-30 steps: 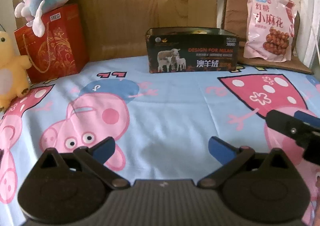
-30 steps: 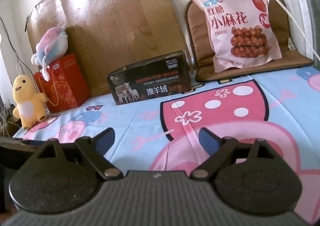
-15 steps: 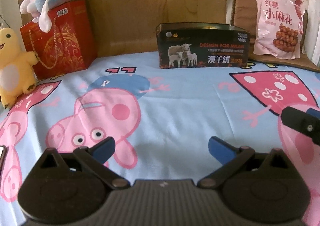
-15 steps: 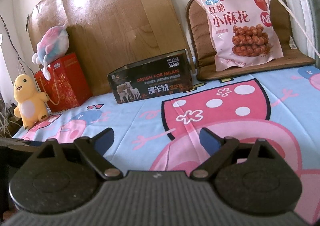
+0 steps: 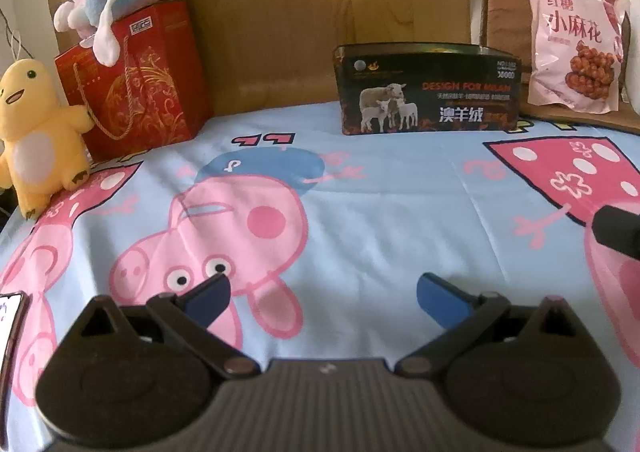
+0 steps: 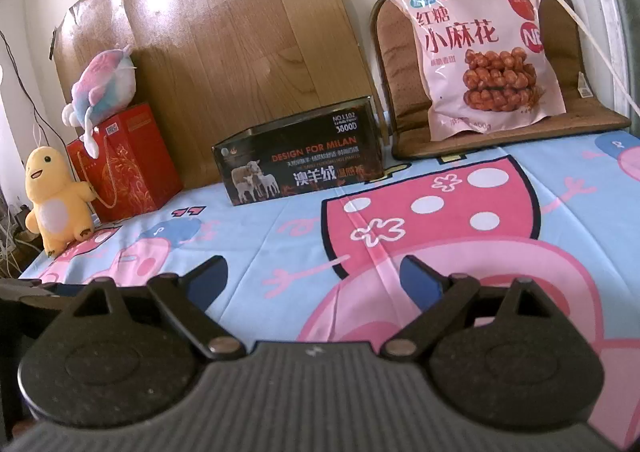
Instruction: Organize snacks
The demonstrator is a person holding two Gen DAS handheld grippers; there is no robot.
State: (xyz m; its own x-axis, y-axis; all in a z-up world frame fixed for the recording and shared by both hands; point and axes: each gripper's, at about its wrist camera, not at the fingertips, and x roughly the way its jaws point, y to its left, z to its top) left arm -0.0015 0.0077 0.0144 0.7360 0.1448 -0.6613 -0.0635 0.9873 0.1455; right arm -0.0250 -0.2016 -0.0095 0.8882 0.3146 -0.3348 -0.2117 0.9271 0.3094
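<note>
"DESIGN FOR MILAN" tin (image 6: 298, 161), "小麻花" bag (image 6: 480, 47)

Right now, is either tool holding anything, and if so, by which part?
Nothing is held. The left tool and the right tool are both open, with only the cartoon bedsheet between their fingers. The pink snack bag leans untouched against the brown cushion.

Home bedrm, cartoon bedsheet (image 5: 360, 211), plush toys (image 6: 56, 199), wood headboard (image 6: 240, 31)

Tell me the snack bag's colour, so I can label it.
Pink, with red lettering and brown twists pictured; the snack bag shows best in the right wrist view.
</note>
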